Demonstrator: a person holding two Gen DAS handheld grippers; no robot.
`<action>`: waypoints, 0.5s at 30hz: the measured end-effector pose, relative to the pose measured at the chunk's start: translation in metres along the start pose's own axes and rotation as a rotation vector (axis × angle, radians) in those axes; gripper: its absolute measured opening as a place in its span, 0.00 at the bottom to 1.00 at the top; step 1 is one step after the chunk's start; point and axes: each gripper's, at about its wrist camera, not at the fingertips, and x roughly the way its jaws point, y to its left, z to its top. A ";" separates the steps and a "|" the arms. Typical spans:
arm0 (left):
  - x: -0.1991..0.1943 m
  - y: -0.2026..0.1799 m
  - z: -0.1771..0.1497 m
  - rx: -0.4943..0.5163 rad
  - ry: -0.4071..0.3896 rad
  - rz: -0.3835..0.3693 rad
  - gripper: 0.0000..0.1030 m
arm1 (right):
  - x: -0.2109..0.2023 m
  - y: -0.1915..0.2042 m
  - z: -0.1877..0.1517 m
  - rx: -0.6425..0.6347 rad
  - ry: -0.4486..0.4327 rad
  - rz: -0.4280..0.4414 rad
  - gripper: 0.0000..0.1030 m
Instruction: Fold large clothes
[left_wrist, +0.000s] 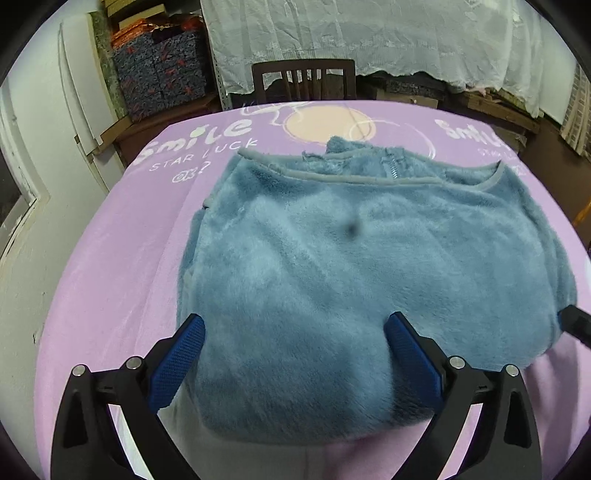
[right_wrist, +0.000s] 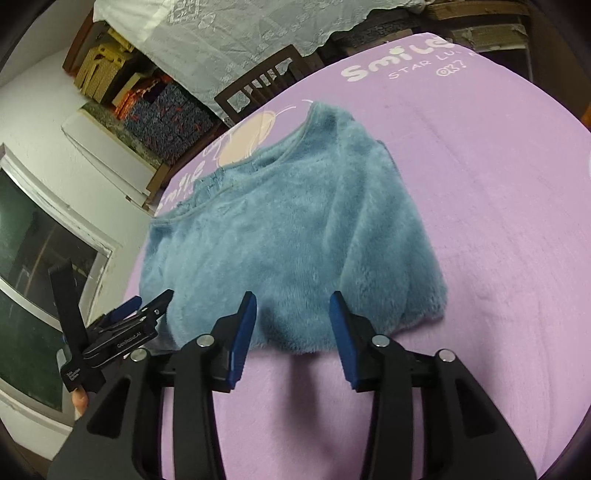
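Left gripper (left_wrist: 293, 343) hangs wide open over the near fold of the blue fleece (left_wrist: 354, 258) — nothing pinched. Right gripper (right_wrist: 291, 321) is partly open, empty, at that same near edge. Fleece lies mid-worktop (right_wrist: 498, 184), long axis crosswise, neckline toward the far edge.

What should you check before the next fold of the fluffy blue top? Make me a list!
1. Blue fleece top lies folded on the purple blanket: ok.
2. Left gripper open, nothing pinched: ok.
3. Right gripper open, pads off the fabric: ok.
4. Near edge reachable by both grippers: ok.
5. Sleeves tucked inside: cannot tell.
6. Far trimmed edges lined up: not ok, zipper part sticks out.
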 end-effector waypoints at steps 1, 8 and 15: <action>-0.003 0.000 0.000 -0.003 -0.004 -0.008 0.97 | -0.004 -0.002 -0.001 0.011 -0.005 0.010 0.43; -0.018 -0.014 0.009 -0.025 -0.043 -0.053 0.97 | -0.020 -0.013 -0.015 0.115 -0.006 0.067 0.53; 0.016 -0.023 0.000 -0.043 -0.021 -0.067 0.97 | -0.016 -0.020 -0.024 0.243 0.012 0.125 0.63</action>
